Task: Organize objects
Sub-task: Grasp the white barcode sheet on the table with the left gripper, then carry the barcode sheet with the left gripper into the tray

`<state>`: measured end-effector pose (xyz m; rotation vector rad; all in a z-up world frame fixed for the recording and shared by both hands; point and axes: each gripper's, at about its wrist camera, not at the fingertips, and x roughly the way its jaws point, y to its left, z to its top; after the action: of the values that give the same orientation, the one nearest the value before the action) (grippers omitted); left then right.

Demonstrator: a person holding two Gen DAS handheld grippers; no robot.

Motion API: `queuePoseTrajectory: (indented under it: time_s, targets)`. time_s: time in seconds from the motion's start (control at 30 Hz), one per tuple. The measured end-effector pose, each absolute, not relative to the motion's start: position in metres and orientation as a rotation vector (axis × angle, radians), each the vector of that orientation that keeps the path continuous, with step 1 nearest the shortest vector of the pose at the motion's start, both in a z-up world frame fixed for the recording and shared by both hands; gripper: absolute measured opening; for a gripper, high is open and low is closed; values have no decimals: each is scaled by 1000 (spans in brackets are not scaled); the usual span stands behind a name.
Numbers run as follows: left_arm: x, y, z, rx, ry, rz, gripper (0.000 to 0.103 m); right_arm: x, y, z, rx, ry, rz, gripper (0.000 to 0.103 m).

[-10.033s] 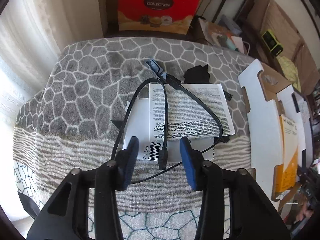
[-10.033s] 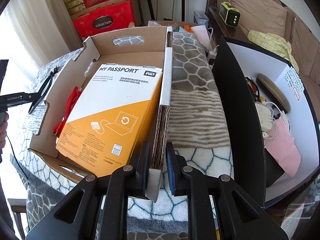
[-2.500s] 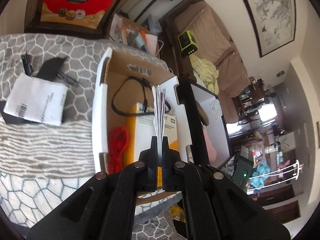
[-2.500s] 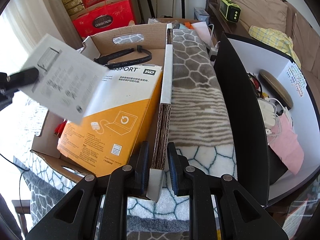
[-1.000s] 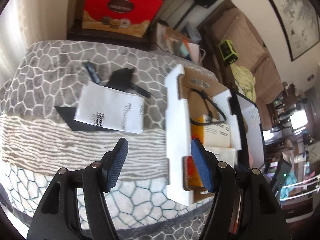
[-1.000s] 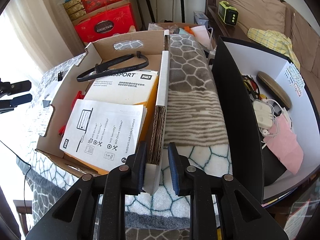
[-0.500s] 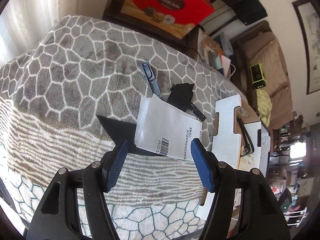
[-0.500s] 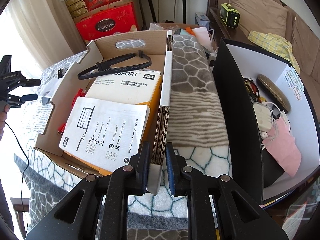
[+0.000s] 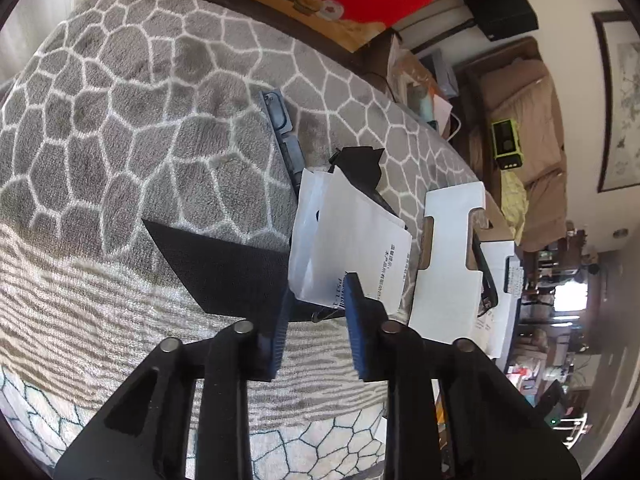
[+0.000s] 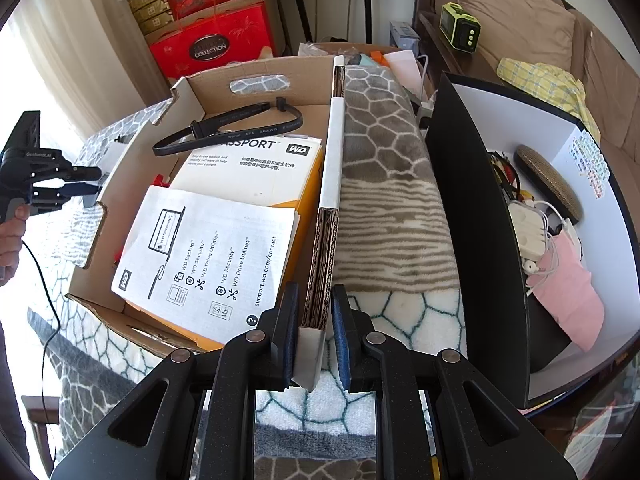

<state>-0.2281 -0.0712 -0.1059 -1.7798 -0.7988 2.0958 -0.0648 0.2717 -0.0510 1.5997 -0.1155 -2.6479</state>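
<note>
Left gripper (image 9: 316, 320), jaws narrowed around the white packet (image 9: 348, 240) beside the cardboard box (image 9: 448, 264), perhaps untouched; thin plastic may slip.

Box wall (image 10: 330, 184) between right fingers (image 10: 289, 332); blanket (image 9: 132, 128) left of pouch (image 9: 224, 276) bare.

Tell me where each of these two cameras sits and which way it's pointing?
Left wrist: rides the left tool, looking down at a white packet on the blanket; its own fingers show.
Right wrist: rides the right tool, which straddles the cardboard box wall; the left tool and a hand show.
Shared: box, blanket, red gift box.
</note>
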Motion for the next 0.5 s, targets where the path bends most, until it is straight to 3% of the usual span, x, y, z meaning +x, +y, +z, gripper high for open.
queuePoseTrajectory:
  time_s: [0.17, 0.5]
  targets:
    - [-226, -68, -95, -1693, -821, 2120, 6, -64, 272, -51, 1603, -117, -2647, 15]
    - [-208, -69, -30, -1443, -915, 2107, 2, -65, 271, -51, 1605, -108, -2649, 15]
